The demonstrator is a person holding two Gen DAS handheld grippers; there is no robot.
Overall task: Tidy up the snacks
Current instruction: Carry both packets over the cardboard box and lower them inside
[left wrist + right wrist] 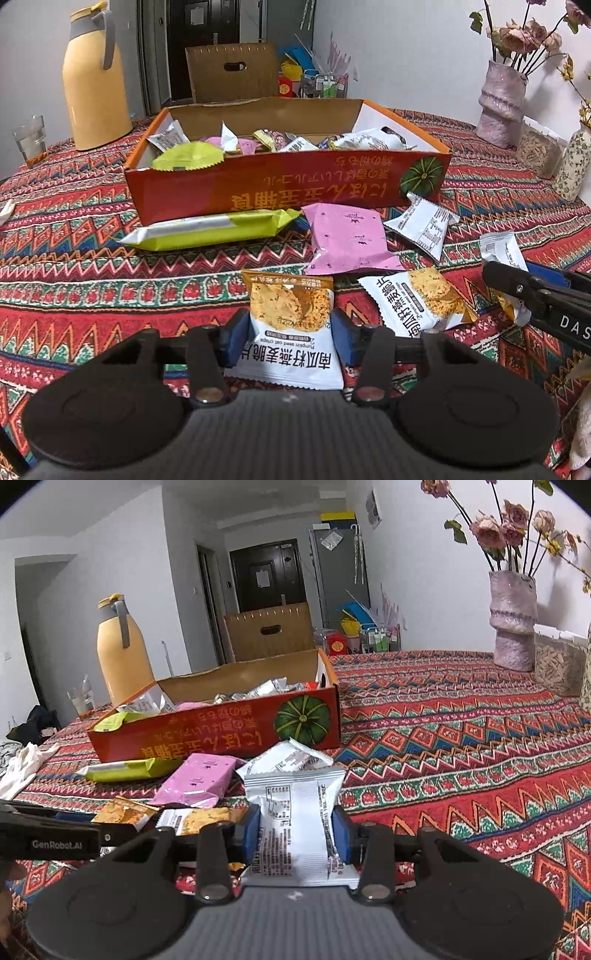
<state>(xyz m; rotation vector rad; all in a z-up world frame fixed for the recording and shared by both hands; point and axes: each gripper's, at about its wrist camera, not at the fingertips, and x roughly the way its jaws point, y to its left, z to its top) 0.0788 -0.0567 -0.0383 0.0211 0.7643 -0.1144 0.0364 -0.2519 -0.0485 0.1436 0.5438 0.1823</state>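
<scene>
My left gripper (pixel 291 339) is shut on a white and orange oat crisp packet (pixel 291 306) that lies on the patterned tablecloth. My right gripper (pixel 295 830) is shut on a silver-white snack packet (pixel 295 794), held just above the cloth; in the left wrist view its black fingers (pixel 517 288) reach in from the right. Beyond both stands an open orange cardboard box (pixel 258 184) holding several snack packets. In front of the box lie a long green packet (pixel 207 230), a pink packet (pixel 351 236), a white packet (pixel 424 225) and a second oat crisp packet (pixel 421 299).
A yellow thermos jug (pixel 94 81) and a glass (pixel 29 140) stand at the far left. A pink vase of flowers (pixel 502 103), a clear container (pixel 539 151) and a floral vase (pixel 572 166) stand at the far right. A white cloth (pixel 26 764) lies at the table's left edge.
</scene>
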